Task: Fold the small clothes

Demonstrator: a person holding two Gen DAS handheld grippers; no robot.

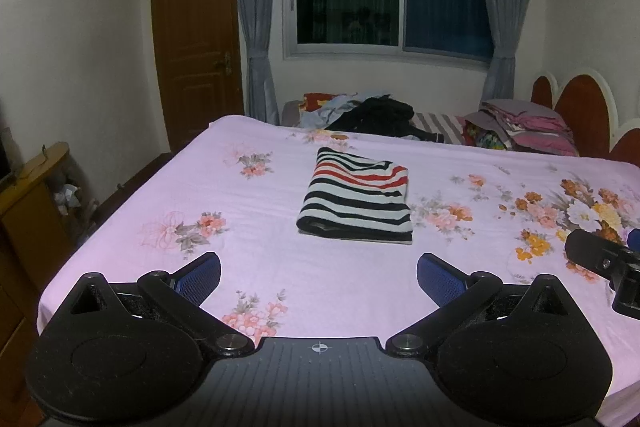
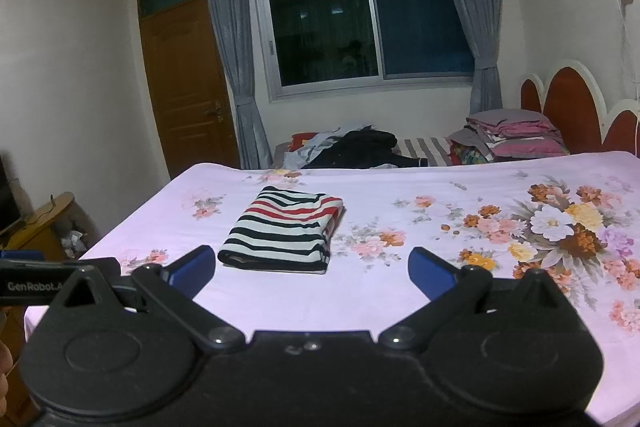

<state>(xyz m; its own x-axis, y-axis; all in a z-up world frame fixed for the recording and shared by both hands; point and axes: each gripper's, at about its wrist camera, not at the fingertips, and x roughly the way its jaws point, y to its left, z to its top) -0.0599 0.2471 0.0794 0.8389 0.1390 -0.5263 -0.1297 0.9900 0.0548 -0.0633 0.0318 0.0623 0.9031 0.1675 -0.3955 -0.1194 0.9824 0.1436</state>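
Your bed [image 1: 256, 259], in a pink floral sheet, carries one folded striped garment [image 1: 356, 199] at centre; loose clothes [image 1: 376, 115] piled at twelve o'clock.

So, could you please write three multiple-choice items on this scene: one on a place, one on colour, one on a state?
1. Where does the striped garment lie?
A. on the bedsheet
B. on the floor
C. in a gripper

2. Which stripe colours does it show?
A. green, yellow
B. black, white, red
C. blue, orange

3. How is the garment?
A. spread flat
B. hanging
C. folded

Key: A, it rests on the floral sheet; B, those bands show; C, a compact rectangle, with left gripper and right gripper open and apart from it.
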